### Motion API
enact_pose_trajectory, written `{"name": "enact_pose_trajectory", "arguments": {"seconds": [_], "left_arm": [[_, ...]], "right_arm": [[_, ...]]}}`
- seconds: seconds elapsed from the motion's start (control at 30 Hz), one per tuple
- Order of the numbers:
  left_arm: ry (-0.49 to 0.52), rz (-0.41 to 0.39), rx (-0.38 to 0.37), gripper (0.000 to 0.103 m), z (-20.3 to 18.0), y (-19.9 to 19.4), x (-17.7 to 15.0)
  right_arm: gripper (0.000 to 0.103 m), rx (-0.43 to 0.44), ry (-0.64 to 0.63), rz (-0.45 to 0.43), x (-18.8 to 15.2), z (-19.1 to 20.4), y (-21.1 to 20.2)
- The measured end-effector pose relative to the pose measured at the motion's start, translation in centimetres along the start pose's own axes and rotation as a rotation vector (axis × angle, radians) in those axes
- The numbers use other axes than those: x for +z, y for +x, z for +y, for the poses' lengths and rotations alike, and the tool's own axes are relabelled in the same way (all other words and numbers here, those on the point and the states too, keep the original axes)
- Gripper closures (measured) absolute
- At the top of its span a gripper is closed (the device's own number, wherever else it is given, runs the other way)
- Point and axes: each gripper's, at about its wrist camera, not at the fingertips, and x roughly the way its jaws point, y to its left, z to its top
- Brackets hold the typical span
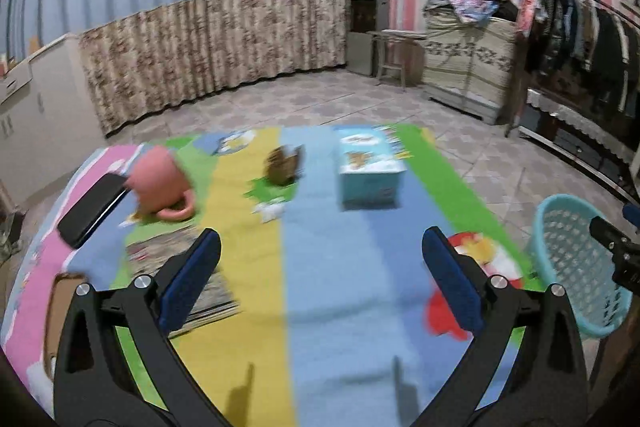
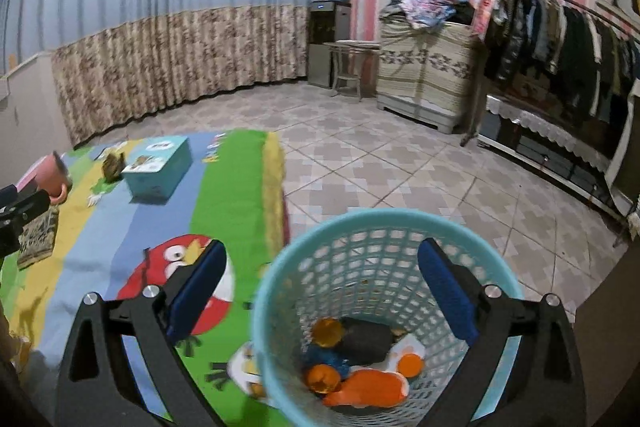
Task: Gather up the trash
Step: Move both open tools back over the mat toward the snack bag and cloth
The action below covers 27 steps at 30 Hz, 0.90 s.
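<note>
Basket (image 2: 384,227) right of the mat (image 2: 236,195) — trash (image 2: 360,359) inside

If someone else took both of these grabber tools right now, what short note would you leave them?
Left gripper: fingers open, empty, over the striped play mat.
Right gripper: fingers open, empty, above the turquoise plastic mesh basket beside the mat.
Done: orange and dark scraps lie in the basket.
Left: a small white crumpled scrap and a brown crumpled piece on the mat, near the pink mug and light-blue box.
</note>
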Motion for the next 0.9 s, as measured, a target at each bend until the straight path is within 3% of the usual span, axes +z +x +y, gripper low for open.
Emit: {"name": "enact_pose_trajectory", "arguments": {"seconds": [0.3, 0.47, 0.6, 0.77, 0.87, 0.9], "left_arm": [[-0.064, 0.089, 0.132, 0.006, 9.2, 1.9, -3.4], [-0.216, 0.158, 0.097, 0.006, 14.2, 3.1, -4.1], [-0.245, 0.196, 0.110, 0.006, 15.2, 4.6, -3.7], [-0.170, 0.300, 0.150, 0.006, 14.4, 7.9, -3.3], [-0.127, 0.333, 0.126, 0.024, 13.9, 8.9, -3.4], [-0.120, 0.347, 0.114, 0.035, 13.8, 9.2, -3.5]], "right_arm": [[0.008, 0.038, -0.050, 0.085, -1.5, 5.0, 2.5], [0.008, 0.065, -0.028, 0.116, -1.8, 5.9, 3.2], [0.008, 0.062, -0.029, 0.132, -2.0, 6.5, 3.9], [0.008, 0.058, -0.010, 0.145, -2.1, 6.2, 4.3], [0.008, 0.052, -0.003, 0.148, -2.0, 6.2, 4.4], [0.008, 0.051, -0.003, 0.149, -2.0, 6.3, 4.4]]}}
